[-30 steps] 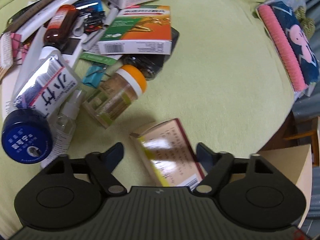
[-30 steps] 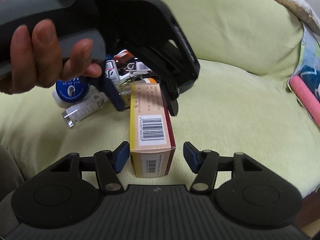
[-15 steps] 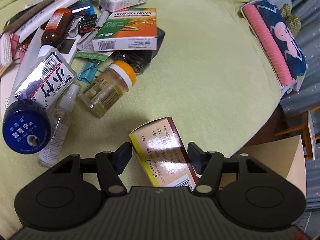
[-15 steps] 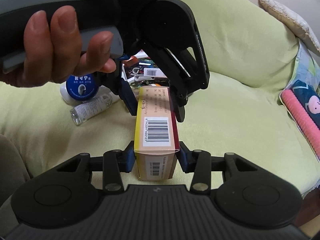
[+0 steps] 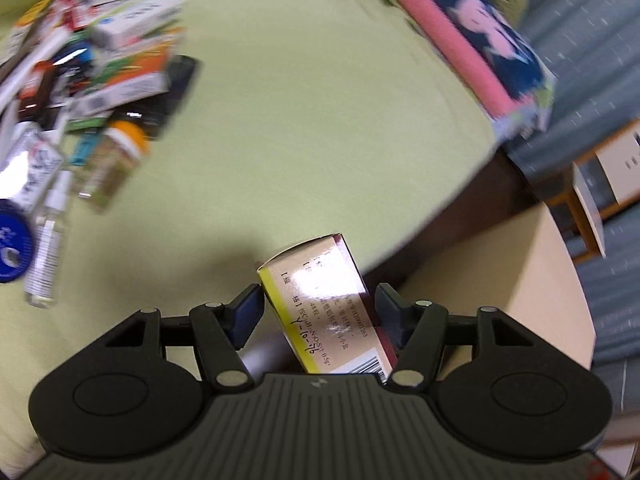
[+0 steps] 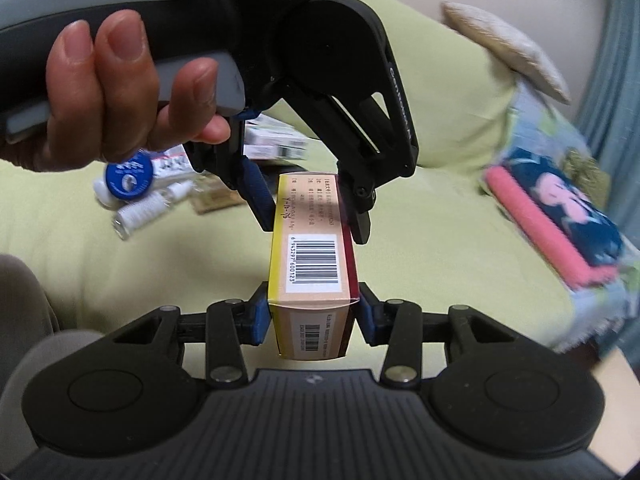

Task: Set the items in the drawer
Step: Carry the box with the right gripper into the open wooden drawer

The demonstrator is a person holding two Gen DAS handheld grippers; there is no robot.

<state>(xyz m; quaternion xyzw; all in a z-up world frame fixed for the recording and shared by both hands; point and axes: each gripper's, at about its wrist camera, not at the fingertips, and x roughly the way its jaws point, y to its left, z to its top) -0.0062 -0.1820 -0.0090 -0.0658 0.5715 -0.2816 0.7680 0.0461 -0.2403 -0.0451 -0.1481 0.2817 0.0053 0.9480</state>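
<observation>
A long medicine box (image 5: 320, 312) in cream, yellow and maroon, with a barcode on top (image 6: 312, 264), hangs in the air above the green bedcover (image 5: 300, 120). Both grippers hold it. My right gripper (image 6: 312, 316) is shut on its near end. My left gripper (image 6: 312, 216) reaches down from above, held by a person's hand (image 6: 120, 88), and its pads press the sides of the far end. In the left wrist view the box stands tilted between the left gripper's (image 5: 320, 300) fingers. No drawer shows clearly.
A pile of boxes (image 5: 132, 76), an orange-capped bottle (image 5: 116, 160), a spray bottle (image 5: 48, 232) and a blue-lidded jar (image 5: 12, 236) lies at the left. A pink and navy cushion (image 5: 480, 52) sits far right. A beige surface (image 5: 500, 280) stands past the bed's edge.
Both grippers closed on the box, the right from open a second ago. The box came up off the bedcover, and both views swung right toward the bed's edge.
</observation>
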